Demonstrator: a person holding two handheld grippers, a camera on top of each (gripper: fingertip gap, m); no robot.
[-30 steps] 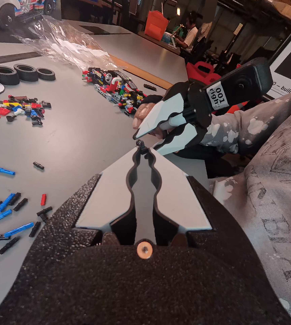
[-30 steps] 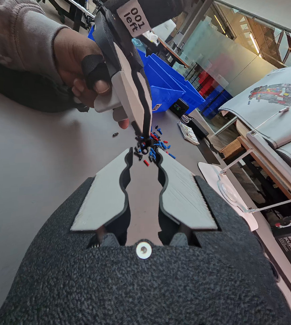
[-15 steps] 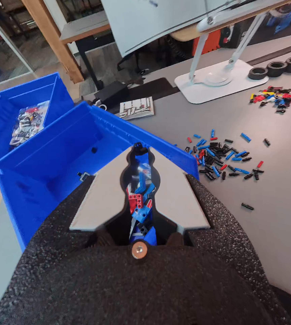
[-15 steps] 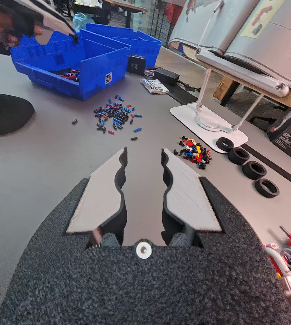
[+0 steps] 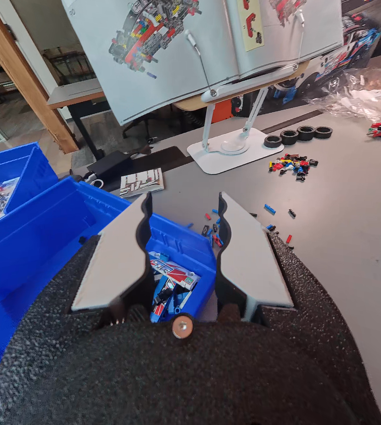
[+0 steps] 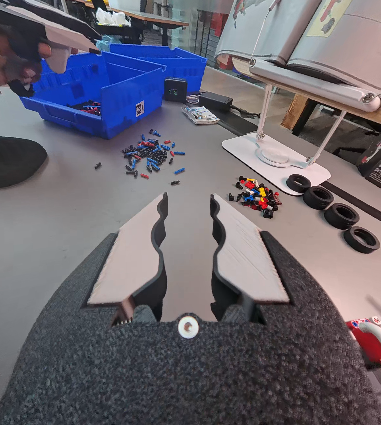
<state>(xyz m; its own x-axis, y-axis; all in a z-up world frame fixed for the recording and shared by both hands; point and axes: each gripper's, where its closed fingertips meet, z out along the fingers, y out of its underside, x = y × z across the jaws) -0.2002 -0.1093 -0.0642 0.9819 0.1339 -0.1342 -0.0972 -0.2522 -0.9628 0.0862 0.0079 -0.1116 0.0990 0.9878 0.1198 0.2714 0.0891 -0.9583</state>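
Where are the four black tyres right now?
The four black tyres sit in a row on the grey table, right of the mixed brick pile, starting at the white stand base's corner.

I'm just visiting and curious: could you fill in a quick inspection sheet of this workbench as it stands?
Surface: grey table.
Job's things: blue bin holding loose toy parts; pile of pins; mixed small parts; four black tyres.
Clutter: folded booklet, clear plastic wrap.
Grippers: left gripper open above the bin; right gripper open over bare table.
Cables: black power brick with cord.
Surroundings: open manual on a white stand.
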